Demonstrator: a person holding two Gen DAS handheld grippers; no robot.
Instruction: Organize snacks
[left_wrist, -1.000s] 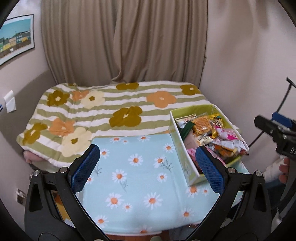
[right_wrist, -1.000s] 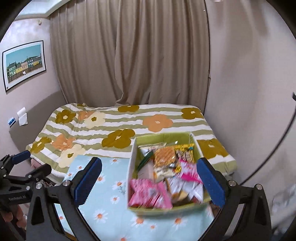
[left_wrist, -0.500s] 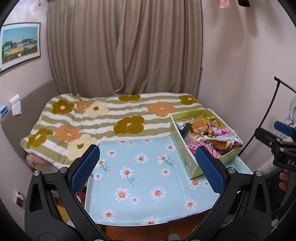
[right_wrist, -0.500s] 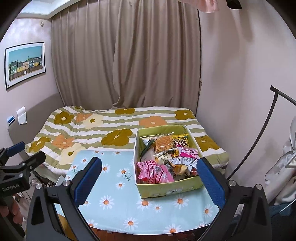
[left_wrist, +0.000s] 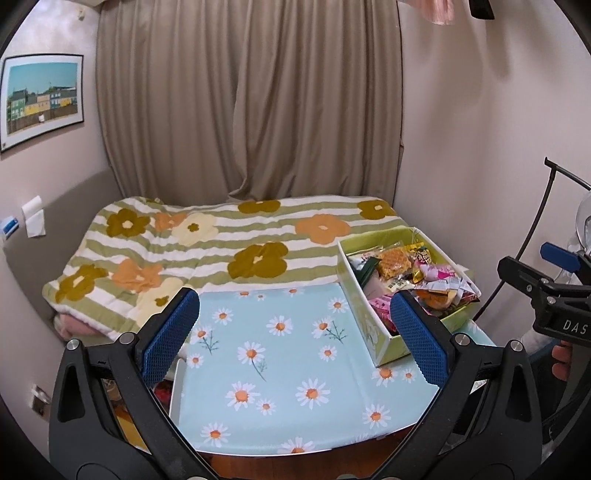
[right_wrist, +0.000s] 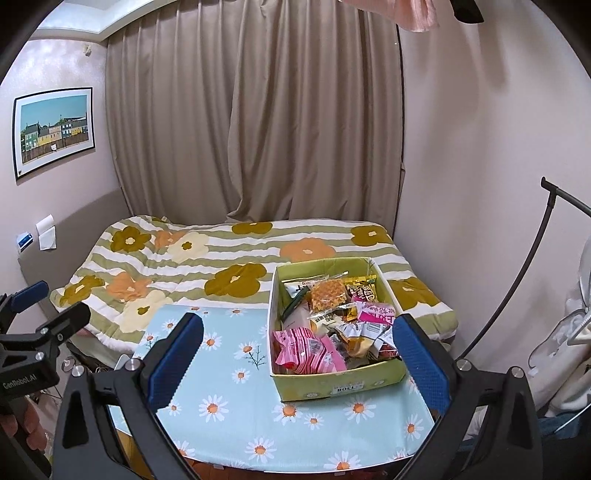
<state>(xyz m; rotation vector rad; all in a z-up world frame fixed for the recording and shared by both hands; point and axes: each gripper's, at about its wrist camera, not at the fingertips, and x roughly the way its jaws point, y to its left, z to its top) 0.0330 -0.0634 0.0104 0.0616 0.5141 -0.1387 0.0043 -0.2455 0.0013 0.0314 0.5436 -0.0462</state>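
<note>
A green cardboard box (right_wrist: 338, 384) full of mixed snack packets (right_wrist: 332, 317) stands at the right side of a small table with a light blue daisy cloth (right_wrist: 236, 402). A pink packet (right_wrist: 308, 350) lies at the box's front left. The box also shows in the left wrist view (left_wrist: 369, 317). My left gripper (left_wrist: 293, 332) is open and empty, held back from the table's near edge. My right gripper (right_wrist: 295, 354) is open and empty, in front of the box and above the table's near edge. Each gripper shows at the edge of the other's view.
A bed with a striped floral quilt (right_wrist: 236, 258) lies right behind the table. Beige curtains (right_wrist: 258, 110) hang at the back. A black curved stand (right_wrist: 524, 273) and white items are at the right wall. A framed picture (right_wrist: 55, 129) hangs on the left wall.
Both grippers have pulled back and up from the table, so more of the cloth and the room shows. Both stayed open. The box and snacks have not moved.
</note>
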